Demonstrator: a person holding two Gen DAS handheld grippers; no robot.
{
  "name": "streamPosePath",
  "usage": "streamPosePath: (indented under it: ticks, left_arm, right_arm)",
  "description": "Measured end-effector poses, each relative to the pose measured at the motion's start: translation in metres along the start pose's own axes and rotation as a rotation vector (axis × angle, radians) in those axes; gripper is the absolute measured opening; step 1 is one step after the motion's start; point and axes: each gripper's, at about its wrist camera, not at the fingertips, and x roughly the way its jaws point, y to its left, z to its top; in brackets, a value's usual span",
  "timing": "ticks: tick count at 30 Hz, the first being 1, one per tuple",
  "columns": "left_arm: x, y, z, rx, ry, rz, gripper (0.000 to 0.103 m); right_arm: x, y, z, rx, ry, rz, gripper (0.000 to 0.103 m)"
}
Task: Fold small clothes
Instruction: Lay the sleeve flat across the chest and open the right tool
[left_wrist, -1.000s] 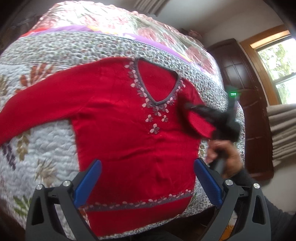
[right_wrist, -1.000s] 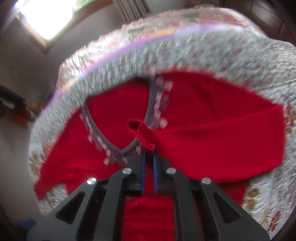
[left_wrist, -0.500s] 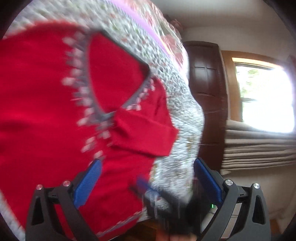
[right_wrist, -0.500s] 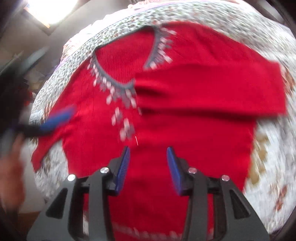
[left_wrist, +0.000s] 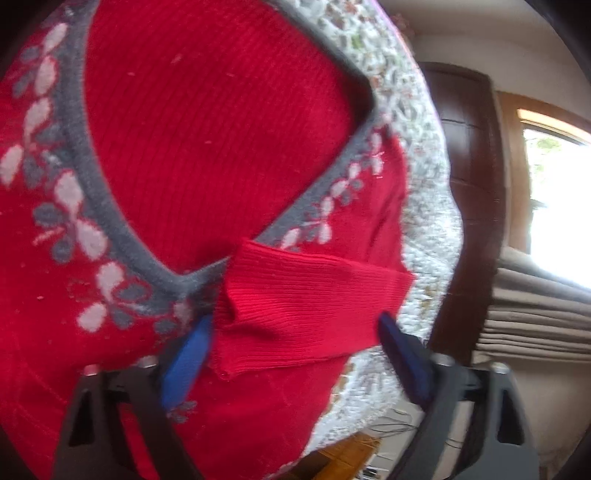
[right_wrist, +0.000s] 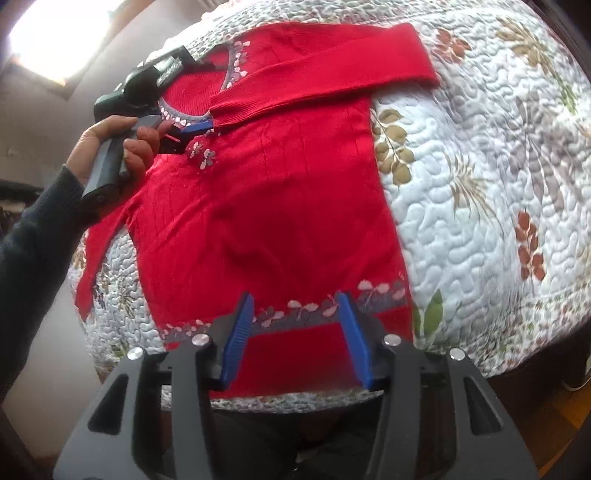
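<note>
Left wrist view: the left gripper sat low over the red sweater, its blue fingers spread wide on either side of the folded-in sleeve cuff, nothing clamped between them. The cuff lay across the chest just below the grey V-neck trim with its pale flower stitching. The sweater was spread flat on a quilted bedspread; a dark wooden door and a bright window showed beyond the bed. Right wrist view: the right gripper hovered at the sweater's hem band, jaws parted wide and holding nothing; whether the tips touched the cloth could not be told. The sweater lay front up on the floral quilt, one sleeve folded across the chest toward the neckline, the other sleeve trailing down the bed's left edge. A hand in a dark cuffed sleeve gripped the handle of the left gripper, whose blue finger rested at the folded cuff's end.
</note>
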Motion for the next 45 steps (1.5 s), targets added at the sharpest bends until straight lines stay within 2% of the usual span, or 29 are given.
streamPosePath:
  ticks: [1, 2, 3, 5, 8, 12, 18, 22, 27, 31, 45]
  left_arm:
    - [-0.001, 0.0, -0.001, 0.005, 0.004, 0.023, 0.055]
    - [-0.002, 0.001, 0.0, 0.01, 0.008, 0.05, 0.028]
    - [-0.002, 0.0, 0.001, 0.01, 0.013, 0.074, 0.015]
    - [-0.005, 0.003, 0.002, 0.003, 0.014, 0.098, 0.006]
    - [-0.011, -0.007, 0.001, 0.052, 0.0, 0.125, 0.005]
    - [-0.033, -0.027, -0.003, 0.128, -0.029, 0.124, 0.004]
    - [-0.106, -0.066, -0.004, 0.273, -0.127, 0.12, 0.004]
    - [-0.154, -0.065, -0.002, 0.3, -0.174, 0.117, 0.004]
    - [-0.195, -0.043, -0.001, 0.297, -0.212, 0.139, 0.004]
    - [-0.213, -0.008, 0.001, 0.257, -0.222, 0.171, 0.004]
    - [-0.203, 0.086, 0.001, 0.107, -0.208, 0.189, 0.004]
  right_arm:
    - [0.001, 0.002, 0.0, 0.009, -0.002, 0.008, 0.048]
    - [0.0, 0.003, -0.001, 0.012, -0.004, 0.013, 0.048]
    - [0.0, 0.005, -0.002, 0.013, -0.007, 0.018, 0.048]
    - [-0.003, 0.008, -0.004, 0.007, -0.01, 0.024, 0.048]
    - [-0.008, 0.01, -0.005, -0.003, -0.017, 0.025, 0.048]
    - [-0.01, 0.013, -0.006, -0.003, -0.025, 0.023, 0.048]
    - [-0.006, 0.026, -0.003, -0.022, -0.019, 0.029, 0.048]
    - [-0.003, 0.039, 0.0, -0.049, -0.015, 0.036, 0.048]
    - [0.003, 0.05, 0.001, -0.072, -0.001, 0.039, 0.048]
    - [0.008, 0.056, 0.0, -0.089, 0.015, 0.035, 0.048]
    - [0.019, 0.057, -0.003, -0.1, 0.044, 0.016, 0.048]
